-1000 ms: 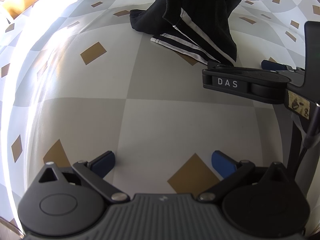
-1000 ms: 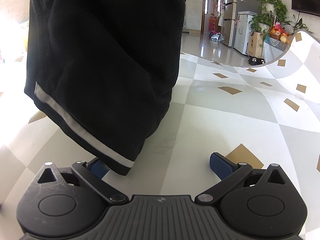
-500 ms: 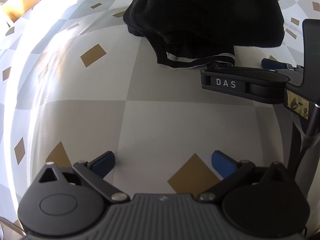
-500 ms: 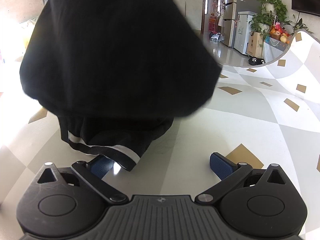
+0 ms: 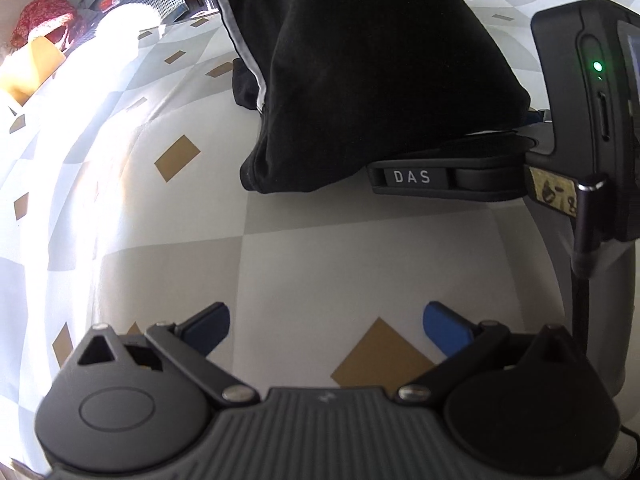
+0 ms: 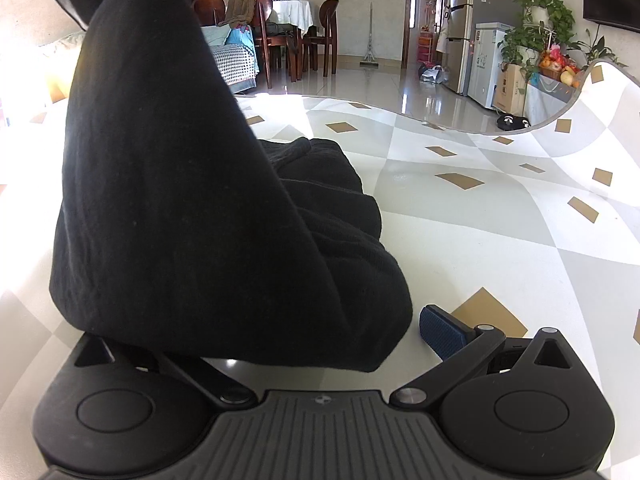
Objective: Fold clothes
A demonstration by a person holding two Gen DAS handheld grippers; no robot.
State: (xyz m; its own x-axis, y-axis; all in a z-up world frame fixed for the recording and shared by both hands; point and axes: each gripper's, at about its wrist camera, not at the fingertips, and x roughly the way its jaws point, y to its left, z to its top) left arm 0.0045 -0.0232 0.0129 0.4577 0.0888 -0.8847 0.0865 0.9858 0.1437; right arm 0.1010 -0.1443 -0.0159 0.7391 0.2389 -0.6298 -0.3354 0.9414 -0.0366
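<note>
A black garment (image 5: pixel 360 80) with a white side stripe (image 5: pixel 244 44) hangs down from above and heaps onto the checked tablecloth (image 5: pixel 320 260). My left gripper (image 5: pixel 326 326) is open low over bare cloth, well short of the garment. In the left wrist view the right gripper's body (image 5: pixel 440 178) lies at the right, partly under the garment's edge. In the right wrist view the black garment (image 6: pixel 208 208) fills the left half and drapes over my right gripper (image 6: pixel 320 336), hiding its left finger. Its right pad (image 6: pixel 440 332) stands wide, so that gripper is open.
The tablecloth (image 6: pixel 480 220) runs free to the right, up to the curved far edge (image 6: pixel 440 120). Beyond it are a tiled floor, dining chairs (image 6: pixel 304 40), a fridge (image 6: pixel 464 40) and plants (image 6: pixel 548 32). A red cloth (image 5: pixel 44 20) lies past the table's left side.
The black garment has dropped and swung toward me, from hanging further back to heaping on the table and over the right gripper's left finger. Both grippers have stayed put and open.
</note>
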